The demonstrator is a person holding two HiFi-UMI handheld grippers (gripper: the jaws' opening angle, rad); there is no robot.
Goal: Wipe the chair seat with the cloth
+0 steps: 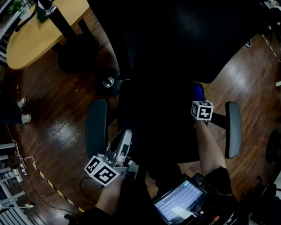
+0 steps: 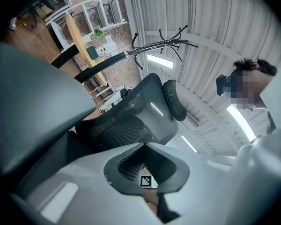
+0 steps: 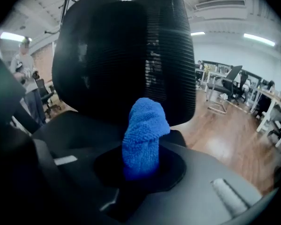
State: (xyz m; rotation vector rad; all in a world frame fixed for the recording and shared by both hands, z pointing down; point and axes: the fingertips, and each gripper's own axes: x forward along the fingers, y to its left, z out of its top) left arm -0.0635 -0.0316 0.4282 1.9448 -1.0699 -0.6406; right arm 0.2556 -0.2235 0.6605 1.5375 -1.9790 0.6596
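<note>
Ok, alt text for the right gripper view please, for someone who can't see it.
The right gripper clamps a bunched blue cloth upright in its fingers. Behind it rises the black mesh chair backrest, with the dark chair seat lower left and wooden floor at right.

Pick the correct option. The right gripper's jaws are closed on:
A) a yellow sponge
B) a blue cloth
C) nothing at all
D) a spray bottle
B: in the right gripper view, the right gripper has a bunched blue cloth standing up from between its jaws, in front of the black chair backrest.
</note>
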